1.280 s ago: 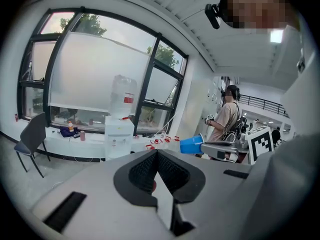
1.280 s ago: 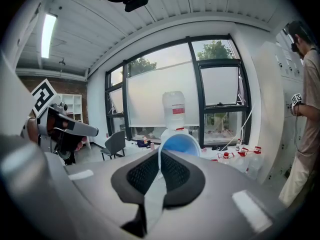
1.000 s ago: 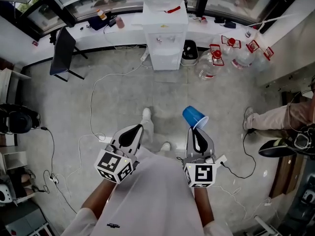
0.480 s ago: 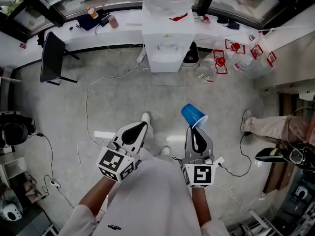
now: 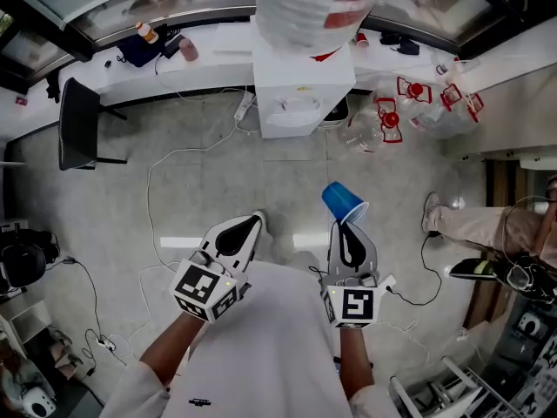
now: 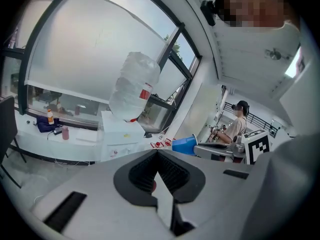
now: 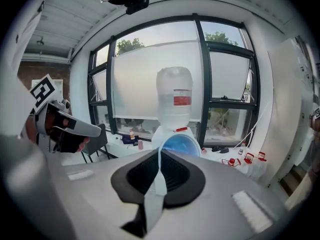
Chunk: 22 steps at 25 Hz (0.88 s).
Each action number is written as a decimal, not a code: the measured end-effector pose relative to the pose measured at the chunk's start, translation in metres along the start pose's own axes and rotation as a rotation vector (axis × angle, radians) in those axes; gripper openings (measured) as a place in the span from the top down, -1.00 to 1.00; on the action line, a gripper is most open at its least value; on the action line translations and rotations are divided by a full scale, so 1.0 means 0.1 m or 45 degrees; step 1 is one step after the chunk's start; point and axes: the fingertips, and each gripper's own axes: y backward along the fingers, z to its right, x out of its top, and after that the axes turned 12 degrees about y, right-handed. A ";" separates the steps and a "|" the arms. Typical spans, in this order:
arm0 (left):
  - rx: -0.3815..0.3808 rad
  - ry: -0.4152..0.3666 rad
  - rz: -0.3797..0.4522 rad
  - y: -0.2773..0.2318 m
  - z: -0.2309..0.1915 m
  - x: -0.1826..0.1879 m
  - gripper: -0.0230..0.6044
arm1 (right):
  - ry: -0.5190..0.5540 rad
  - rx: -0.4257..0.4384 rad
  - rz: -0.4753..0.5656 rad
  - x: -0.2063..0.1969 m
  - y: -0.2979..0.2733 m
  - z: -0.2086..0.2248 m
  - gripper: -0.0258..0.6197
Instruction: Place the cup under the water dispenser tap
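A white water dispenser [image 5: 296, 94] with a big clear bottle [image 5: 318, 7] on top stands against the far counter, in front of both grippers. My right gripper [image 5: 351, 226] is shut on the rim of a blue cup [image 5: 344, 203], which tilts with its mouth toward me. In the right gripper view the cup [image 7: 180, 146] sits at the jaw tips with the dispenser [image 7: 172, 131] straight behind it. My left gripper [image 5: 248, 225] hangs level beside it, shut with nothing in it. In the left gripper view the cup [image 6: 184, 145] shows to the right, the dispenser [image 6: 120, 141] ahead.
A black chair [image 5: 78, 129] stands at the left. Several empty water jugs with red handles [image 5: 387, 120] lie right of the dispenser. Cables [image 5: 165, 172] run across the floor. A seated person's leg [image 5: 487, 225] is at the right. Small bottles [image 5: 146, 31] stand on the counter.
Both grippers have travelled forward toward the dispenser, which now stands larger and nearer in the head view. The cup stays pinched in the right gripper; the left stays shut.
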 end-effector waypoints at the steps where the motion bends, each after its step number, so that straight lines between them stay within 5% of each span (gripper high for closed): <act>1: -0.006 0.001 -0.003 -0.03 -0.03 0.04 0.92 | -0.003 -0.002 -0.006 0.01 -0.06 0.00 0.85; 22: 0.124 0.054 0.005 -0.59 -0.13 0.13 0.92 | 0.055 0.139 -0.044 -0.27 -0.73 0.43 0.85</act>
